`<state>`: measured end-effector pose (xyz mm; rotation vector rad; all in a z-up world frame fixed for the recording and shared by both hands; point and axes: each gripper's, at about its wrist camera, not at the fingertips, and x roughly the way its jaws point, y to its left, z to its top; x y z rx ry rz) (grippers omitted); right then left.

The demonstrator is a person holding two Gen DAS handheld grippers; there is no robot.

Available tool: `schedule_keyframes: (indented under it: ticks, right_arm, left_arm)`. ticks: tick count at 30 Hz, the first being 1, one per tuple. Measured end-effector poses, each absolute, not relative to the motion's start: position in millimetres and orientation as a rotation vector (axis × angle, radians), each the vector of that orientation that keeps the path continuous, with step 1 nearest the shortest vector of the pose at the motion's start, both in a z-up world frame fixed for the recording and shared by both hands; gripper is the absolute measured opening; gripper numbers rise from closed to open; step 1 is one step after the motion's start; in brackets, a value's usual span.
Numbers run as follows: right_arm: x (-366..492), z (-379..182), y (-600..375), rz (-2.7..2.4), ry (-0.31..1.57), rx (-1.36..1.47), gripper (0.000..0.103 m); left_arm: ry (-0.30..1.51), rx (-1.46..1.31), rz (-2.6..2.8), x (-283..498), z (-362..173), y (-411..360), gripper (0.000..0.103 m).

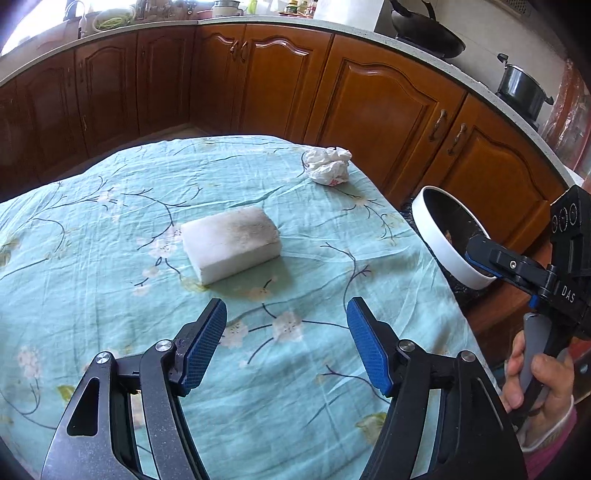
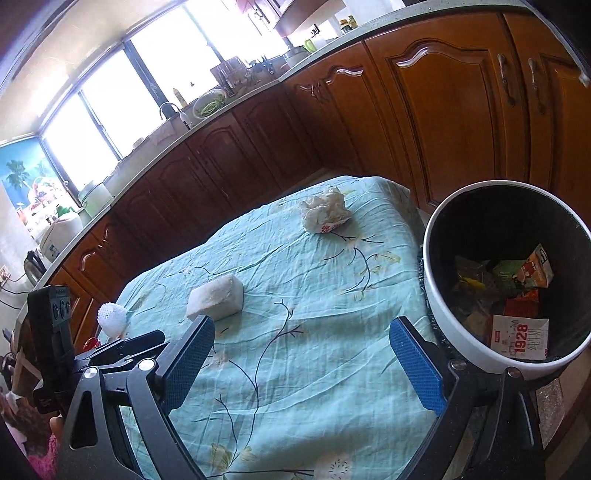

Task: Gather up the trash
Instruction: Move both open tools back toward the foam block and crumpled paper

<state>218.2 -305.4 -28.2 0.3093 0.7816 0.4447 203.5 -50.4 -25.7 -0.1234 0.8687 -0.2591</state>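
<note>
A dirty white foam block [image 1: 231, 243] [image 2: 216, 301] lies mid-table on the teal flowered cloth [image 1: 92, 258] [image 2: 314, 387]. A crumpled white paper wad [image 1: 327, 164] [image 2: 325, 214] sits near the far right corner. My left gripper [image 1: 286, 332] hovers just short of the block, open, with nothing between its blue pads; in the right wrist view the left gripper [image 2: 157, 338] shows at the left edge. My right gripper [image 2: 303, 325] is open over the cloth, beside the white bin [image 2: 454, 332] [image 1: 436, 251] that holds wrappers and cartons. In the left wrist view the right gripper [image 1: 474, 254] overlaps the bin.
Brown wooden cabinets [image 1: 280, 81] ring the table closely on the far and right sides. A wok [image 1: 428, 33] and a pot [image 1: 524, 86] stand on the counter. A white spiky ball [image 2: 110, 321] lies at the table's left edge. A person's hand [image 1: 532, 376] grips the right handle.
</note>
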Motion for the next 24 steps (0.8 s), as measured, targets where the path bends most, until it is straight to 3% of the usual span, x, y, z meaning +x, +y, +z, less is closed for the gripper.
schedule_keyframes:
  ticks: [10, 24]
  right_arm:
    - [247.3, -25.1, -285.4, 0.460, 0.805, 0.287, 0.097]
    - [350.4, -50.9, -264.2, 0.414, 0.880, 0.330, 0.097]
  left_arm:
    - [0.868, 0.005, -0.219, 226.0, -25.5, -34.0, 0.073]
    - [0.947, 0.193, -0.315, 290.7, -52.6, -35.9, 0.077]
